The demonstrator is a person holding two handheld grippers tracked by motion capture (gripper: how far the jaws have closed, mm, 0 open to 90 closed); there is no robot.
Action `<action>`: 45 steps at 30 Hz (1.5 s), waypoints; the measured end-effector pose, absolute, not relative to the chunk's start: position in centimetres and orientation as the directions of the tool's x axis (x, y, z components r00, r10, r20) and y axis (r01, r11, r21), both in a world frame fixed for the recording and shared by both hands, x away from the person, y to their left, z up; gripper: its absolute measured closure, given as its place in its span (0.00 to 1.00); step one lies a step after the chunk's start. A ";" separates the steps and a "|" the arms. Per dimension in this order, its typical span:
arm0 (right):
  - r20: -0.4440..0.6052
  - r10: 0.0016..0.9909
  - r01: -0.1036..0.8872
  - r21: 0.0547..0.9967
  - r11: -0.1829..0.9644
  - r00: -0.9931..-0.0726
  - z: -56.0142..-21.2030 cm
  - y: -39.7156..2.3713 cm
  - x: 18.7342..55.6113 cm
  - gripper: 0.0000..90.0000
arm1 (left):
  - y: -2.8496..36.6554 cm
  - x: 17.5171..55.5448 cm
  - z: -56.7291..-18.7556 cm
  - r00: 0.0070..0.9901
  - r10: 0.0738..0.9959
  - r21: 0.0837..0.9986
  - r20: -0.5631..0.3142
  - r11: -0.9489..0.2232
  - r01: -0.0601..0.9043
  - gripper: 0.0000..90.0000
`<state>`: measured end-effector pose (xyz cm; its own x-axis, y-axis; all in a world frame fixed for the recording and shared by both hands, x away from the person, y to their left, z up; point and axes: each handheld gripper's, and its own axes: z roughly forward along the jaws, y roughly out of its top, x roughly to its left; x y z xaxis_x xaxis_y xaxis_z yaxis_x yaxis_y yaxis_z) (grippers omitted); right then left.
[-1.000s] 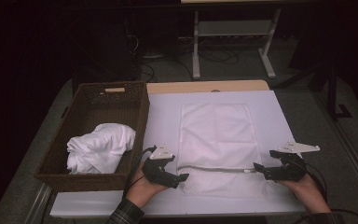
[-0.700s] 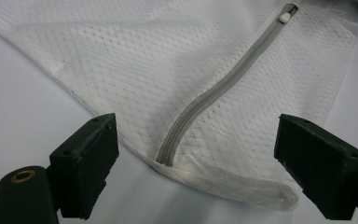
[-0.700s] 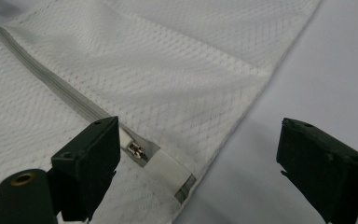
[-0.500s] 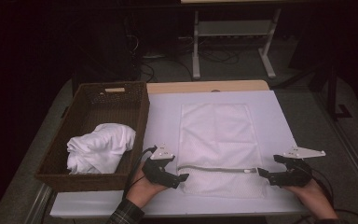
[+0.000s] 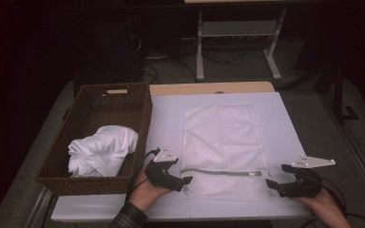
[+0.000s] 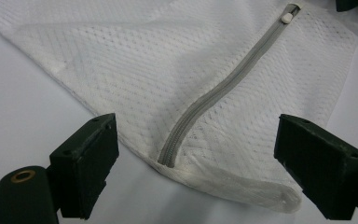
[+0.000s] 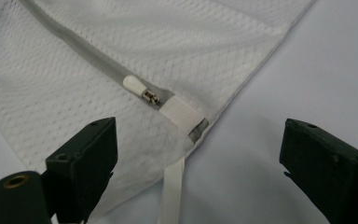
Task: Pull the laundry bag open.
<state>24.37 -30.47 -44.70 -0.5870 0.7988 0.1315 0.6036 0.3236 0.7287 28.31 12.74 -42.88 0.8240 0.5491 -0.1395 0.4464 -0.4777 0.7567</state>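
White mesh laundry bag (image 5: 221, 151) flat on the white table cover (image 5: 285, 128), zipper (image 5: 218, 172) running across its near end, closed as far as visible. Left gripper (image 5: 183, 181) at the bag's near left corner, jaws wide, nothing between the pads; in the left gripper view, closed end of the zipper (image 6: 168, 156) and folded corner of the mesh just ahead of the jaws. Right gripper (image 5: 272, 185) at the near right corner, jaws wide as well, having opened slightly in the last moment, nothing gripped; in the right gripper view, small white zipper pull (image 7: 135, 86) beside a white elastic tab (image 7: 182, 114), with a white ribbon loop (image 7: 171, 196) trailing toward the camera. Brown wicker basket (image 5: 138, 118) to the left of the bag, holding a crumpled white garment (image 5: 102, 151). Handling, judged: bag very light, limp, thin; likely to slide or bunch on the smooth cover if pulled from one side only, so worth pinning one corner while working the other. Mesh open and easily snagged by a jaw edge. Best holds: hemmed corner at the zipper's closed end for the left; pull or the seam next to the elastic tab for the right. Pull small and smooth, probably slippery, needing a narrow, squarely centred pinch. Garment soft and bulky, probably compressible enough to push through the opening.
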 end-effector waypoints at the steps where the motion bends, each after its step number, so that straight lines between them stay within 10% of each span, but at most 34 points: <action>1: 0.131 0.794 0.604 0.725 0.332 -0.593 -44.7 -30.5 24.3 0.12 | 12.7 28.3 -42.9 0.824 0.549 0.757 -0.140 -0.477 0.446 0.15; 45: 0.108 0.728 0.538 0.747 0.390 -0.677 -45.9 -29.9 26.2 0.69 | 12.4 28.7 -43.2 0.824 0.550 0.750 -0.140 -0.485 0.451 0.15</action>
